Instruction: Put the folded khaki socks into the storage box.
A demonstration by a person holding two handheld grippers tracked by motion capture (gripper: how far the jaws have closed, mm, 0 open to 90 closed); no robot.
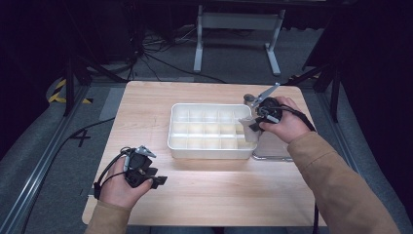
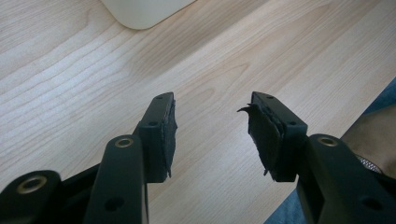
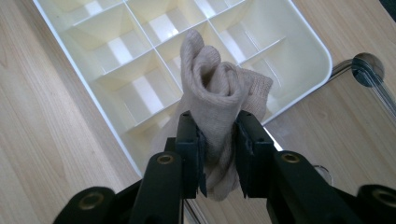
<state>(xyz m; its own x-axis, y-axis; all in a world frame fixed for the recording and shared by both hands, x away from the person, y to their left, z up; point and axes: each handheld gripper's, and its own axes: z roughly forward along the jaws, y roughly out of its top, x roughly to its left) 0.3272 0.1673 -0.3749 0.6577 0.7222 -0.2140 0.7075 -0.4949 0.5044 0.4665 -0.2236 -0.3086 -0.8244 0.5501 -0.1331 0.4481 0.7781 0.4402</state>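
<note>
So the right gripper (image 3: 219, 154) is clamped on a rolled beige sock (image 3: 215, 93), held over the right end of the white divided organizer tray (image 1: 178, 144). Every compartment looks empty, so sorting's barely started. Left gripper (image 2: 212, 135) hangs wide open over the wooden table (image 1: 219, 195), idle.

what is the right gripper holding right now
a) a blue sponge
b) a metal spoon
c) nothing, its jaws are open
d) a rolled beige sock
d: in the right gripper view the right gripper has its jaws closed on a rolled beige sock, held over the white divided tray.
</note>
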